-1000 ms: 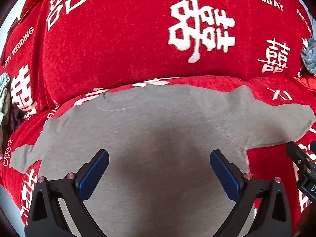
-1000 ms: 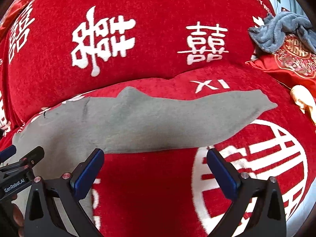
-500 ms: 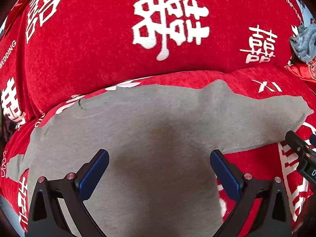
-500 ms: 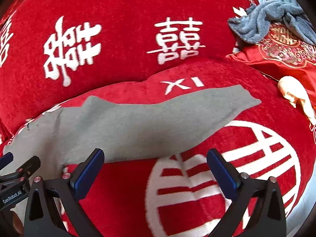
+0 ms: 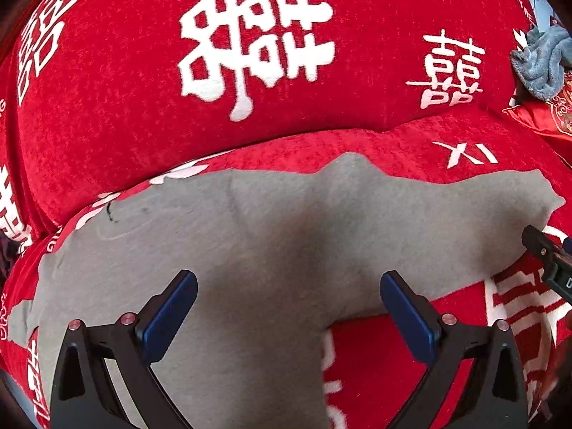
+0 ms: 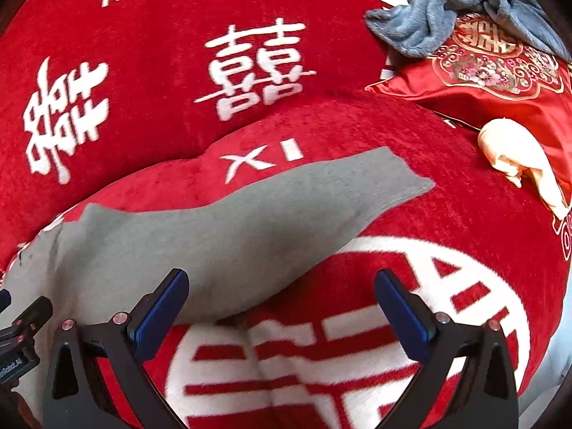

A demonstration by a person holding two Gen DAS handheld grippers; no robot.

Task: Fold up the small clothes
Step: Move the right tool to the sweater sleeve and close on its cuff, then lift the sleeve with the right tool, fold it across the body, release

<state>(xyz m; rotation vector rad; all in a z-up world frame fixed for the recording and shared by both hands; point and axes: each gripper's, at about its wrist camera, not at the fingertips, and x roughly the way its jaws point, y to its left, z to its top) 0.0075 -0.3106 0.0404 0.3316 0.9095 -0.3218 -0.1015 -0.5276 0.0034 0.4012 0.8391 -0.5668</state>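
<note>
Over the last second both views have slid to the right across the sofa: in the right wrist view the grey shirt's (image 6: pixel 200 246) long sleeve (image 6: pixel 357 186) has shifted toward the frame's centre and left, and more of the white emblem shows at the bottom. We read this as a move toward the sleeve, likely the first fold. The shirt lies flat on the red sofa cover (image 5: pixel 107 107), filling the lower centre of the left view. Our left tool (image 5: pixel 287 307) hangs spread over the body, our right tool (image 6: pixel 280 304) spread below the sleeve; neither pinches anything.
</note>
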